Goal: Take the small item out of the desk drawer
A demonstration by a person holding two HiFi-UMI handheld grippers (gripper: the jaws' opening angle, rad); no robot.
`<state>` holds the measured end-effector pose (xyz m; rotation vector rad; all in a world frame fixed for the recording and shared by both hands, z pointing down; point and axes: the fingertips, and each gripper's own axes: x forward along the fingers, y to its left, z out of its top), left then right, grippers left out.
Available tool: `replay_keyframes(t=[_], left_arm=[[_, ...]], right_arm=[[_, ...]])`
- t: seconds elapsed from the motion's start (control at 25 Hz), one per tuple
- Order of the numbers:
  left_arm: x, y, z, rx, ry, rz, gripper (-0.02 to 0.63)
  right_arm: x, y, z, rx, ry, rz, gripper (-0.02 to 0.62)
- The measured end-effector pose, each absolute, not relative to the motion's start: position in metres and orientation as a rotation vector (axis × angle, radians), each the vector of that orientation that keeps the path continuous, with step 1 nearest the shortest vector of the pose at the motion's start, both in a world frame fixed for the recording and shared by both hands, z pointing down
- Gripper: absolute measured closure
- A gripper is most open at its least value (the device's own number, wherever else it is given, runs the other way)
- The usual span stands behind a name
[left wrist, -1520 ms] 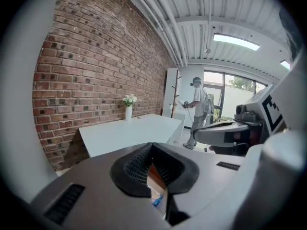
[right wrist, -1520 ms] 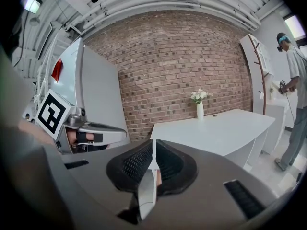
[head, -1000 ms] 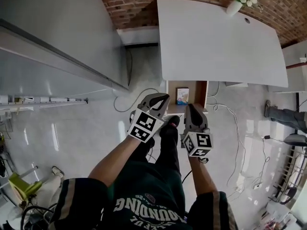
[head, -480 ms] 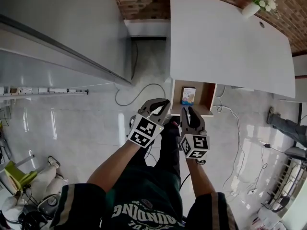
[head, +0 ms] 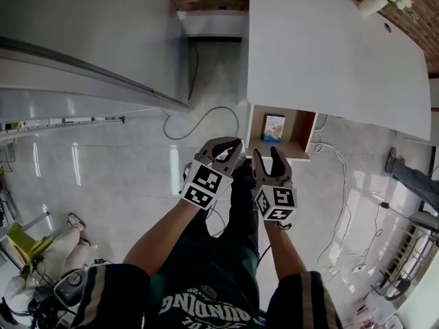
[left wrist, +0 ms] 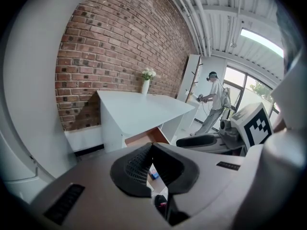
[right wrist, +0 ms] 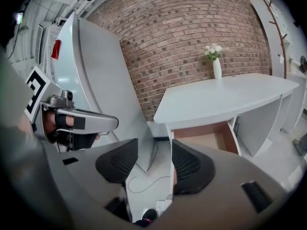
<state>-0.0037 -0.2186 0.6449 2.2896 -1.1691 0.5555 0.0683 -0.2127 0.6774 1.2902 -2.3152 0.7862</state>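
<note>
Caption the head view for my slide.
Left gripper shut, right gripper empty with jaws just opening, near the open drawer holding a small box.

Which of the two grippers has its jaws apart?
The right gripper: its jaws stand apart with nothing between them, and they have just been opening. The jaws of the left gripper meet at their tips.

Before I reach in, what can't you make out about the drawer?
- Head view: the small box in the open drawer is too small; its print is unreadable.
- Left gripper view: the shut left claw covers all but a sliver of the box.
- Right gripper view: the right claw, jaws just opening and empty, hides the drawer's near part; no box shows.
</note>
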Motion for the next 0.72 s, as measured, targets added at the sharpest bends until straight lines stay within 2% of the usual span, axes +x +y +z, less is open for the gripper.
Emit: replay_keyframes(t=[0.24,0.72], left_arm=[[0.004,-0.220,0.659,2.264,-1.154,0.552,0.591],[0.008,-0.216,0.687,2.204,-1.147,0.550,0.591]], right_arm=[[0.079,-0.209,0.711,1.259,-2.258,0.820,0.326],[0.099,-0.218,0.752,1.303,-2.173,0.848,0.299]])
